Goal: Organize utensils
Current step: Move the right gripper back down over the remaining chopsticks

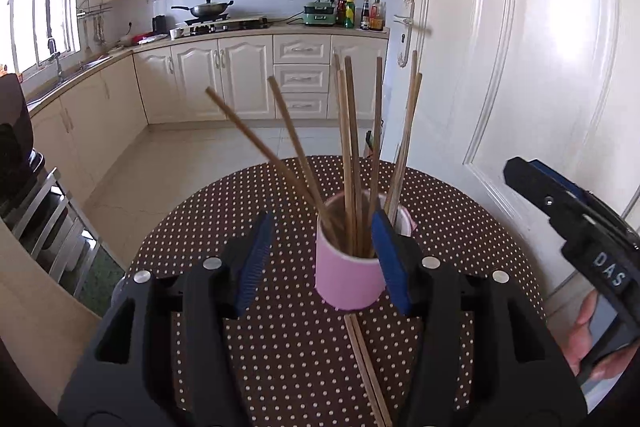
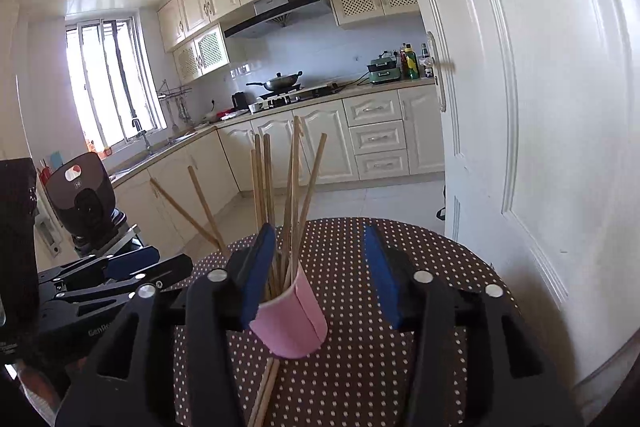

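A pink cup (image 1: 347,277) stands upright on the round brown polka-dot table (image 1: 248,347) and holds several wooden chopsticks (image 1: 352,155) that fan out upward. A pair of chopsticks (image 1: 366,367) lies flat on the table in front of the cup. My left gripper (image 1: 320,263) is open and empty, its blue pads either side of the cup, just short of it. In the right wrist view the cup (image 2: 292,323) sits between the pads of my right gripper (image 2: 316,275), which is open and empty. The loose pair (image 2: 266,391) lies below the cup.
A white door (image 1: 540,67) stands close on the right of the table. The right gripper's body (image 1: 580,239) shows at the right of the left wrist view. A metal rack (image 1: 48,219) and a dark appliance (image 2: 82,195) stand to the left. Kitchen cabinets lie beyond.
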`<state>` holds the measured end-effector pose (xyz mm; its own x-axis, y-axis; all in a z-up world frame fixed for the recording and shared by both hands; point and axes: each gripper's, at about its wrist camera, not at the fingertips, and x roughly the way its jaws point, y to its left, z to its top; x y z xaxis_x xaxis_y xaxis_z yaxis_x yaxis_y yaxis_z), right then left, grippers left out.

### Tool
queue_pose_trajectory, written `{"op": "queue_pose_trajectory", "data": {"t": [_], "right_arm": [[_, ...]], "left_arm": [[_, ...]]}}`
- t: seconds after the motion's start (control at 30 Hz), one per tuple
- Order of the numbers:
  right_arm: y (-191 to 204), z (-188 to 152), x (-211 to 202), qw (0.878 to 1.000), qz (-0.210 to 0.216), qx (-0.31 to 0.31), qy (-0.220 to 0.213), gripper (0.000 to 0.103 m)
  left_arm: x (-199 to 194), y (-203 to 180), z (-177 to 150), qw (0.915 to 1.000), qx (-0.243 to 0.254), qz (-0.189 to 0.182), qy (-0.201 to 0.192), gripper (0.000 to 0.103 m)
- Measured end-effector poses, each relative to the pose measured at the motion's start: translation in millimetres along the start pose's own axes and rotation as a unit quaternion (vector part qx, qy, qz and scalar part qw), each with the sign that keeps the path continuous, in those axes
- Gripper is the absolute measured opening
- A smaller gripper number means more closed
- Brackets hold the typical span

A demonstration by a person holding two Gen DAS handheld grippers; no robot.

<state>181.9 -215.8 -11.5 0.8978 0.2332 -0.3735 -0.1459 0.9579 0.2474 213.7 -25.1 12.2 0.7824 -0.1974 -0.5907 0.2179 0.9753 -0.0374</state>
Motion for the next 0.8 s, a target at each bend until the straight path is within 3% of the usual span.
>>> {"op": "queue_pose_trajectory", "data": {"t": [0.17, 0.4, 0.8], "right_arm": [[3, -8, 1, 0.999, -0.006, -0.005, 0.043, 0.054], [9, -24, 6, 0.992, -0.01, 0.007, 0.125, 0.054], [28, -56, 32, 0.96, 0.001, -0.009, 0.28, 0.054]], "left_arm": [[-6, 0, -11, 0.9998, 0.004, 0.01, 0.017, 0.06], [-11, -5, -22, 0.9988, 0.01, 0.006, 0.047, 0.065], [4, 3, -47, 0.9912, 0.026, 0.001, 0.13, 0.072]]}}
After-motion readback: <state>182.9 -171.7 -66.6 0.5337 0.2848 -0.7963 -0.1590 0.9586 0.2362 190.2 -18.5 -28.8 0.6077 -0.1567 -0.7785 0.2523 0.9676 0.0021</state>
